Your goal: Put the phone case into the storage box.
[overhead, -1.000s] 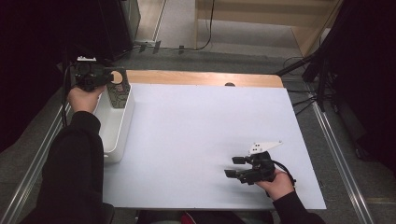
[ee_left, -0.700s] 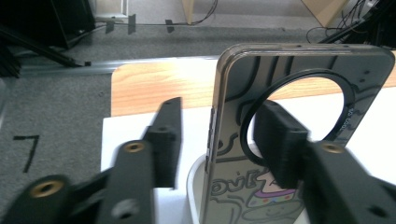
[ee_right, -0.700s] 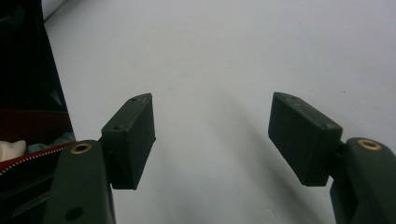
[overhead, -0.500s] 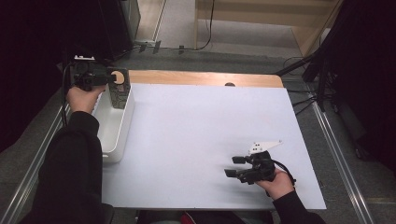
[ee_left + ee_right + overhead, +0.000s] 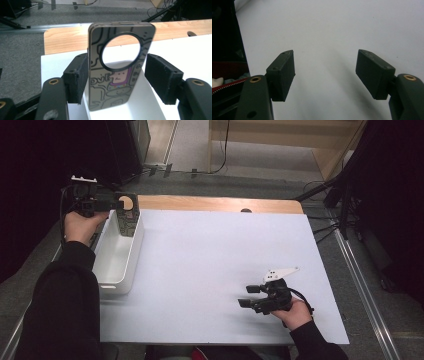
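Left gripper view: a phone case (image 5: 117, 72) with cartoon doodles and a round cut-out stands upright in the far end of the white bin (image 5: 125, 110), between the left gripper's (image 5: 120, 77) jaws — they have just been opening, one pad at the case's edge, the other clear of it. In the high view, the right gripper (image 5: 250, 296) rests on the white table (image 5: 215, 265), well apart — jaws spread on nothing.

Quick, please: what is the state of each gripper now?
Left gripper: jaws just opened, releasing the patterned phone case with round hole.
Right gripper: open, empty.
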Demonstrator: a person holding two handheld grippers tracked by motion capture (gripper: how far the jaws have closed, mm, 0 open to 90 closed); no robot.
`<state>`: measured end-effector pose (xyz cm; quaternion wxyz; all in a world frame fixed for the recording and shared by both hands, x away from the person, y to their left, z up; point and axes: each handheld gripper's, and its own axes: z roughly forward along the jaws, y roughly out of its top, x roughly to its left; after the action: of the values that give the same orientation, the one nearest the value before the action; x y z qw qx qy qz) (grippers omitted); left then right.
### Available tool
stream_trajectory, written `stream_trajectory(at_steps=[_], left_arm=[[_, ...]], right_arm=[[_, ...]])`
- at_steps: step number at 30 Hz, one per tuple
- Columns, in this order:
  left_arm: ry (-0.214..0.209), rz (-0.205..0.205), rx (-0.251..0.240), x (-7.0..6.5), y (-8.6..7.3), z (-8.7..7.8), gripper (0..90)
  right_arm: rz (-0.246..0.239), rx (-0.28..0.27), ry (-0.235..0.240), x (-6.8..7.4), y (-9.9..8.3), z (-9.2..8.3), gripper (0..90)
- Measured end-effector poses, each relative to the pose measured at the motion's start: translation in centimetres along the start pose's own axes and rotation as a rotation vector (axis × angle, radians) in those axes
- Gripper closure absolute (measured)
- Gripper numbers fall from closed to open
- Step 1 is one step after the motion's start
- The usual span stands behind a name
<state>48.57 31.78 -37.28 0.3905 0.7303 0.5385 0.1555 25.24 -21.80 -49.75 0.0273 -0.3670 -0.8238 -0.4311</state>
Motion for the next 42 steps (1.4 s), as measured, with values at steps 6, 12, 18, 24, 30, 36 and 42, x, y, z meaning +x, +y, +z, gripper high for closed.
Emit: stream_trajectory(at_steps=[6,12,18,24,30,36,42], left_arm=[[-0.038,-0.002,-0.004,-0.4,0.0,-1.3,35.2],[-0.089,0.003,0.001,-0.9,-0.1,-2.4,35.1],[-0.138,0.024,0.016,-1.7,-0.2,-3.5,35.1],[-0.177,0.053,0.025,-2.8,-0.3,-4.1,31.6],[-0.195,0.097,0.030,-4.2,-0.3,-4.5,31.6],[-0.240,0.153,0.037,-6.0,-0.6,-4.6,31.5],[-0.274,0.175,0.045,-7.4,-1.1,-4.1,31.5]], right_arm=[[0.000,0.006,0.007,-0.1,0.3,0.3,30.5],[-0.009,0.008,0.013,-0.1,0.5,0.5,30.5],[-0.003,0.004,0.011,-0.3,0.5,0.5,30.4],[0.003,0.005,0.009,-0.4,0.6,0.5,30.4],[0.005,0.004,0.006,-0.6,0.6,0.5,30.4],[0.005,-0.001,0.004,-0.7,0.6,0.3,30.4],[0.005,-0.005,0.005,-0.8,0.7,0.2,30.4]])
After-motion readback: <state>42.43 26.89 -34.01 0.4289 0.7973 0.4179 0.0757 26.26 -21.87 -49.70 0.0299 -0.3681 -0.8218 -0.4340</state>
